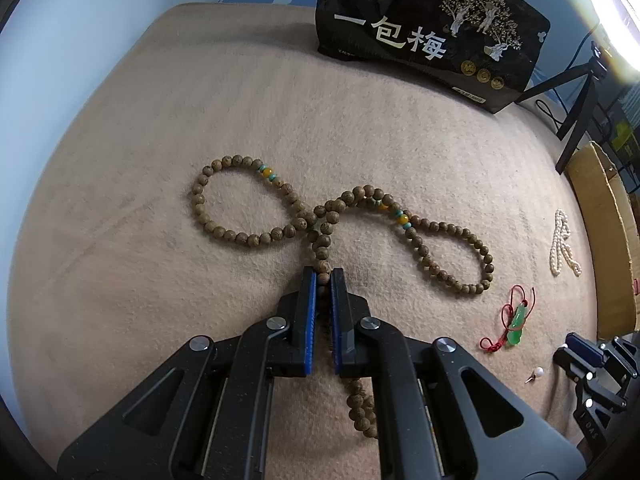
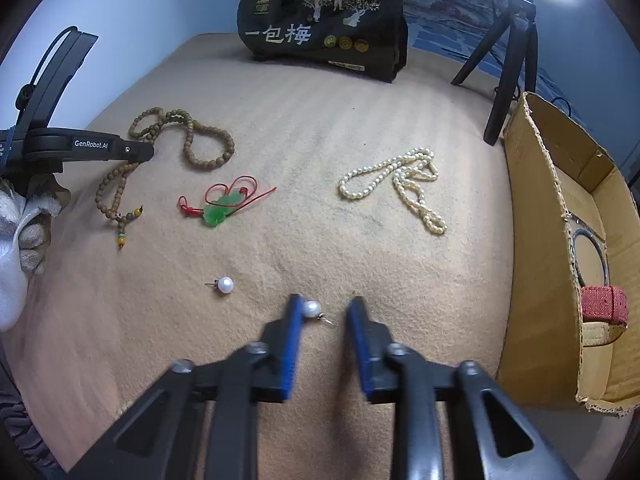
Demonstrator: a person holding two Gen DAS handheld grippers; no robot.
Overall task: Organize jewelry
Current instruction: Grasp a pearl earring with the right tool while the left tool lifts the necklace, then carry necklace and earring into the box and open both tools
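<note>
A long strand of brown wooden beads point(image 1: 224, 233) lies in two loops on the beige blanket point(image 1: 160, 120). My left gripper point(image 1: 323, 274) points down at the strand's middle and is shut on a bead, with more beads trailing under the fingers. In the right wrist view a white pearl earring point(image 2: 311, 309) lies between the fingers of my right gripper point(image 2: 326, 302). It rests against the left pad, while the right pad stands apart from it. A second pearl earring point(image 2: 225, 284) lies to the left.
A green pendant on red cord point(image 2: 218, 208) and a cream pearl necklace point(image 2: 404, 184) lie on the blanket. An open cardboard box point(image 2: 536, 240) at the right holds a bangle and a red strap. A black bag point(image 2: 320, 20) and a tripod point(image 2: 512, 60) stand at the back.
</note>
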